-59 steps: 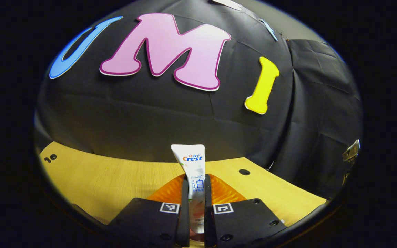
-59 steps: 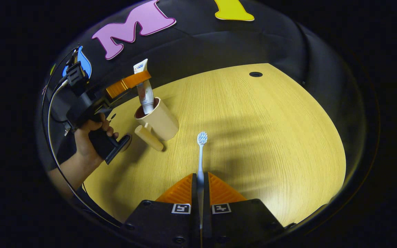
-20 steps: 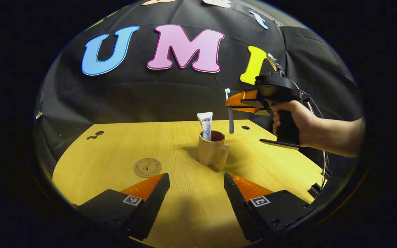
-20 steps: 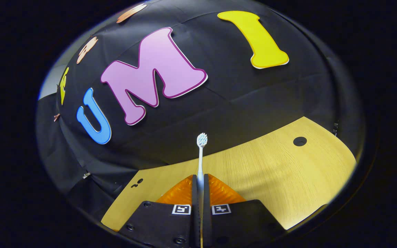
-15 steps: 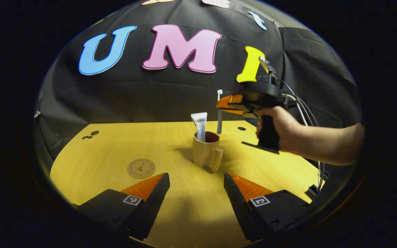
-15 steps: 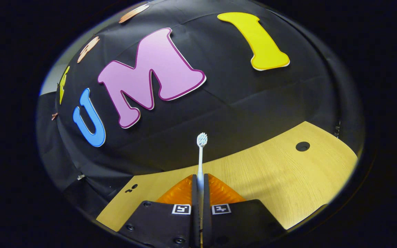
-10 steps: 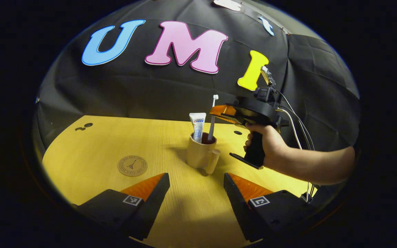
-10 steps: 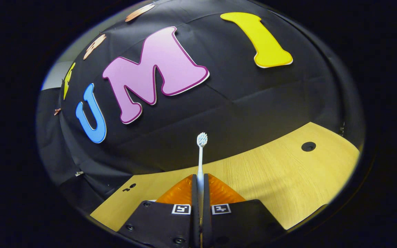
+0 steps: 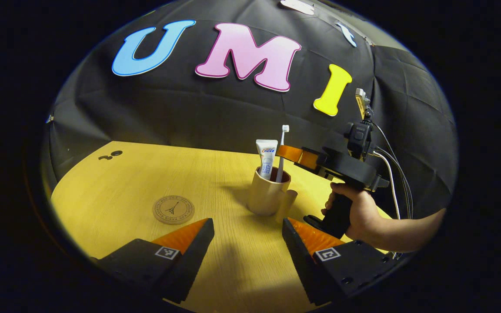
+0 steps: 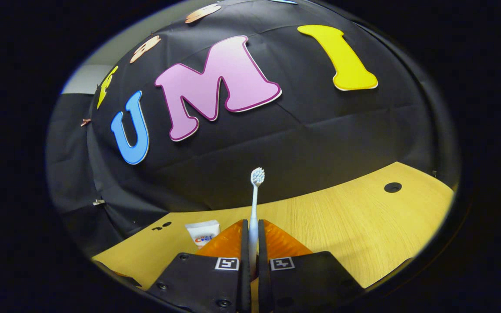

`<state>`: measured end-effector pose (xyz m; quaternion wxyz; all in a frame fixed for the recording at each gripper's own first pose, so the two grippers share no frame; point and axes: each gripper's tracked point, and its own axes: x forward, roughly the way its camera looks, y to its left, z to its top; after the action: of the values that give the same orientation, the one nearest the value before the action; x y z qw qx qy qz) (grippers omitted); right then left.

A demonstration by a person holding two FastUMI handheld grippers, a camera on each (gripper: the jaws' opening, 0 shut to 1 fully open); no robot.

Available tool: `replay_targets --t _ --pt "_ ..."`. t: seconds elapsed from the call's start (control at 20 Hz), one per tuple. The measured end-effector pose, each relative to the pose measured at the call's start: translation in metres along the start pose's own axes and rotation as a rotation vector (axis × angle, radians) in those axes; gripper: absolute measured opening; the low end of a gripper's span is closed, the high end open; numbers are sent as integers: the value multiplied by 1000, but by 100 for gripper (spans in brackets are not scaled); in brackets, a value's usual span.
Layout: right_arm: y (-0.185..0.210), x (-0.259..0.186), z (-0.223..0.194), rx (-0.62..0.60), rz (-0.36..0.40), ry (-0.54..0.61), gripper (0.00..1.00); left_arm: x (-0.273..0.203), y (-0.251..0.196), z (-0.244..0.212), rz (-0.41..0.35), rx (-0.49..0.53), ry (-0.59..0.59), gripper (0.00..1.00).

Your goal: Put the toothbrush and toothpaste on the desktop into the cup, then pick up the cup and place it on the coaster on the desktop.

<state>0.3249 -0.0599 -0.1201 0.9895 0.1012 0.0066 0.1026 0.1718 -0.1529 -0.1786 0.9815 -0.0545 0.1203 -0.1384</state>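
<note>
Toothpaste tube (image 9: 267,158) is already standing in the tan cup (image 9: 269,196), cap end down, so that part is done. The toothbrush (image 9: 281,153) is upright with its handle end down inside the cup mouth and the bristles on top, but your right gripper (image 10: 250,243) has its fingers closed on the handle, so it is not released yet. In the right gripper view the brush (image 10: 255,204) runs straight up from between the pinched fingers, and the top of the tube (image 10: 202,232) shows just left of them. I can't tell if the handle tip has reached the cup bottom.

Your left gripper (image 9: 248,237) holds nothing; its orange fingers (image 9: 189,234) are spread wide and hang low over the wooden surface (image 9: 124,191), near the cup on your side of it. The cup's handle (image 9: 286,206) faces the camera, slightly right.

The round coaster (image 9: 173,209) lies flat on the surface, left of the cup and apart from it, nothing on it.

Judged progress: about half. Left to do: let go of the toothbrush and clear your right hand (image 9: 359,213), then grasp the cup, lift it and set it on the coaster. Watch for tipping, since both items stand tall and lean on the rim.
</note>
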Motion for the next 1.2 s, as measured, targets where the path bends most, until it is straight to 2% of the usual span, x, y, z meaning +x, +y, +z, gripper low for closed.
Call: replay_targets --t 0.15,0.2,0.25,0.3,0.4,0.45,0.55,0.65,0.95,1.2 --pt "-3 -11 -5 -17 -15 11 17 -4 -4 0 -16 14 4 97" --pt "-4 -16 -3 -27 -23 10 27 -6 -4 -2 -21 13 6 97" --pt "-6 -20 -4 -32 -32 14 46 -10 -3 -5 -25 9 16 97" --pt "-6 -24 -6 -24 -38 32 52 -13 -2 -8 -26 6 25 97" --pt "-11 -35 -8 1 -88 85 85 -22 3 -10 -22 6 30 97" --pt "-11 -39 -9 15 -109 111 91 -27 7 -10 -18 6 34 97" --pt "-3 -49 -3 34 -113 131 97 -36 17 -7 1 3 31 97" --pt "4 -55 -5 34 -115 173 98 -48 35 -4 54 -3 22 97" --pt "31 -68 -18 48 -134 404 98 -81 70 -7 153 -4 40 97" --pt "39 -77 -38 62 -164 610 98 -107 76 -8 193 32 63 97"
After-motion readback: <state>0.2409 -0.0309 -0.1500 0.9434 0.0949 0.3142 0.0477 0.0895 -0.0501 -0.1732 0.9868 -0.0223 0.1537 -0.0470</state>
